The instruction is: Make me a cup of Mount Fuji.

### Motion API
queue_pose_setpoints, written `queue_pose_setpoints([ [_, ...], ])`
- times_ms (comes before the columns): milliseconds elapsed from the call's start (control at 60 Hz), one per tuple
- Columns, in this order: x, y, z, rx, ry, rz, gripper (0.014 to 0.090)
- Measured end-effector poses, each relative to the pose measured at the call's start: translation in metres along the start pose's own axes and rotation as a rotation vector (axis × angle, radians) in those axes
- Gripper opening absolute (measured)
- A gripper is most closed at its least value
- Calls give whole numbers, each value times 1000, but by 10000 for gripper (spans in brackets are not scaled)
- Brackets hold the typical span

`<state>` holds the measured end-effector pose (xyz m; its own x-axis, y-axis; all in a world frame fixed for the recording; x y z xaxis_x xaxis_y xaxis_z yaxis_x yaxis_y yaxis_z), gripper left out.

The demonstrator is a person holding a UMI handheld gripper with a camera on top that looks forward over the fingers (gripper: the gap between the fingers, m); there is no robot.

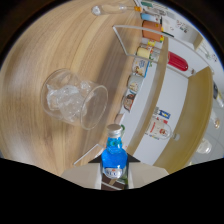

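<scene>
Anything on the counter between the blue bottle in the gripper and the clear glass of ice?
Nothing: in the gripper view only bare wooden counter separates the small blue-liquid bottle, held between the fingers, from the clear glass of ice.

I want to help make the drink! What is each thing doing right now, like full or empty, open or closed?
Blue bottle: capped, held upright in the tongs.
Glass: filled with ice, standing on the wooden table.
Tongs: shut on the blue bottle.
Jars along the shelf: standing, contents unclear.

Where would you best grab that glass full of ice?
Around the lower wall of the glass, from the side. It is wide and round, and its mouth is piled with ice, so coming from above looks blocked. The gripper is busy anyway, shut on the blue bottle.
</scene>
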<state>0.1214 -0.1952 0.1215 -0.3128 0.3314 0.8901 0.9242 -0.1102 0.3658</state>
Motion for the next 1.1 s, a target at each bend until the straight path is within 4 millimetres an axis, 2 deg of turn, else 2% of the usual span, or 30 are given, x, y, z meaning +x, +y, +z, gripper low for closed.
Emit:
queue_pose_setpoints([
  [150,0,-3,0,9,-7,18,357],
  [250,7,-4,-6,42,-18,157,355],
  [317,14,-4,-14,80,-41,332,357],
  [417,31,-6,-30,168,-88,702,359],
  [517,50,5,-46,281,-100,1040,361],
  [600,53,19,-51,352,-128,1304,363],
  [717,24,53,-41,324,-176,1584,361],
  [833,-22,86,-20,234,-216,1776,360],
  [967,-76,111,6,133,-259,1832,361],
  [1100,-108,115,24,86,-326,1842,360],
])
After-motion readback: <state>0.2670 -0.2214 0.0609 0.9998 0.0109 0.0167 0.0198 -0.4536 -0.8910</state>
